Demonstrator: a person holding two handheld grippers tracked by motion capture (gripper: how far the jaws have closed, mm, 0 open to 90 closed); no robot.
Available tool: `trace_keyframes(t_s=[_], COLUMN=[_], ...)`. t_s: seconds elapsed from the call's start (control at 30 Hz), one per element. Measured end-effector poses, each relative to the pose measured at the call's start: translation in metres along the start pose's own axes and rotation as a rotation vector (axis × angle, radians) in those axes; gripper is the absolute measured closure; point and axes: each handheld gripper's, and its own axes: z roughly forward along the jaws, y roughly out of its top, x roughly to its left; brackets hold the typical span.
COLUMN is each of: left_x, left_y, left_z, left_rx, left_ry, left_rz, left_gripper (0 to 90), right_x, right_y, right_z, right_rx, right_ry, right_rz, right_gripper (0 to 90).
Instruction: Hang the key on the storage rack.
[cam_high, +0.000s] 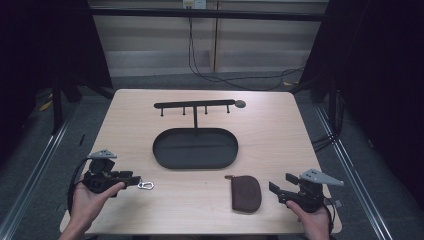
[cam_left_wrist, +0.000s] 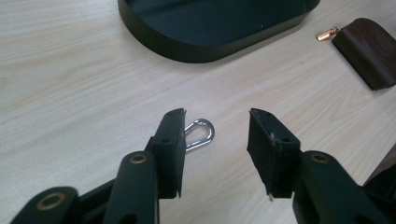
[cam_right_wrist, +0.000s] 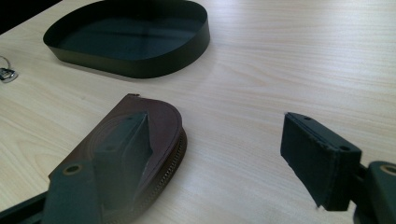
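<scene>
Silver snap hook at the left gripper's tips, near the table's front-left.

The snap hook lies flat on the wooden table, partly behind one jaw of the left gripper, whose jaws stand apart and press on nothing. Beyond it sits the black oval tray, with a black hook rack standing behind. A brown zip pouch lies front-right, beside the right gripper, whose jaws stand wide apart and empty.
</scene>
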Motion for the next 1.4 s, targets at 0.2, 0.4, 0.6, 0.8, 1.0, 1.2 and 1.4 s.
trace_keyframes(t_s=[0.2,0.4,0.6,0.8,1.0,1.2,1.4], left_x=[-0.005,-0.005,0.001,0.0,0.002,0.006,0.013], left_y=[0.016,0.028,0.036,0.041,0.044,0.047,0.05], left_z=[0.004,0.008,0.02,0.026,0.035,0.045,0.052], left_rx=[0.064,0.139,0.24,0.29,0.357,0.396,0.462], left_ry=[0.065,0.099,0.086,0.099,0.083,0.08,0.077], left_rz=[0.047,0.057,0.049,0.056,0.057,0.029,0.0], left_gripper=[63.9,62.8,62.0,66.7,72.1,71.3,74.1], right_x=[0.0,0.0,0.001,0.001,0.001,0.001,0.001], right_y=[0.0,0.0,0.0,0.0,-0.001,-0.001,-0.001], right_z=[0.002,0.001,0.003,0.004,0.006,0.006,0.007], right_rx=[0.009,0.008,0.02,0.035,0.049,0.056,0.065], right_ry=[-0.001,0.004,0.004,0.007,0.022,0.021,0.025], right_rz=[0.005,-0.003,-0.005,-0.006,-0.008,-0.003,-0.006], right_gripper=[24.4,24.5,24.5,24.6,24.6,24.6,24.6])
